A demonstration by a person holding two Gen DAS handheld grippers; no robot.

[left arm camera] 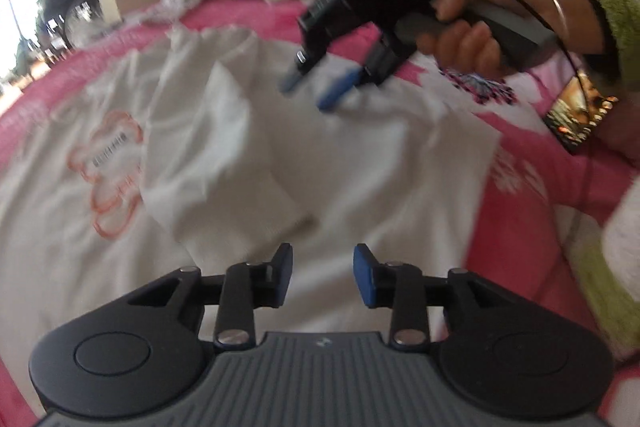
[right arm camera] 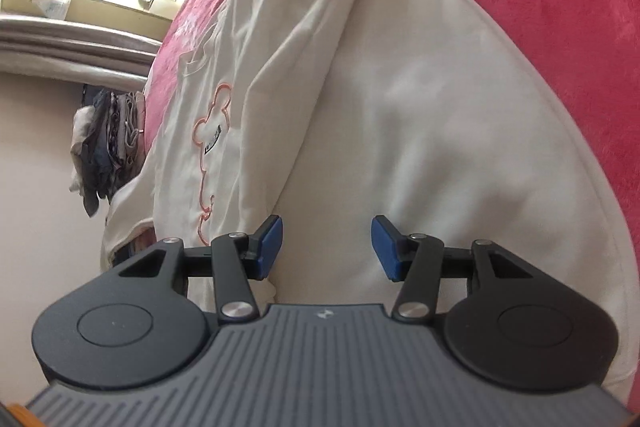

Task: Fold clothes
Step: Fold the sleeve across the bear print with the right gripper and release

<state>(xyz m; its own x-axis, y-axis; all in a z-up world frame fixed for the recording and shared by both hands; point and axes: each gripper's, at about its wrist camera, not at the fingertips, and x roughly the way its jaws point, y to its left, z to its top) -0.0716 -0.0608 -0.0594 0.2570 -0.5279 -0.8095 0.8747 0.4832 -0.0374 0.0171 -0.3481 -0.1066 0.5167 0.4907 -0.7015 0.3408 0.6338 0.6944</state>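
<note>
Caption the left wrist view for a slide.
Both tools, left and right, open above a white shirt on a pink bed.

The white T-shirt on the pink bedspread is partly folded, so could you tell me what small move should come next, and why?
Probably lower the right tool onto the white T-shirt and pinch its edge. It is open and empty above the cloth. One side is already folded inward, while the part beneath this tool lies flat. The left tool is also open and empty.

White shirt (left arm camera: 248,147), orange outline print; pink floral bedspread (left arm camera: 520,195).
</note>
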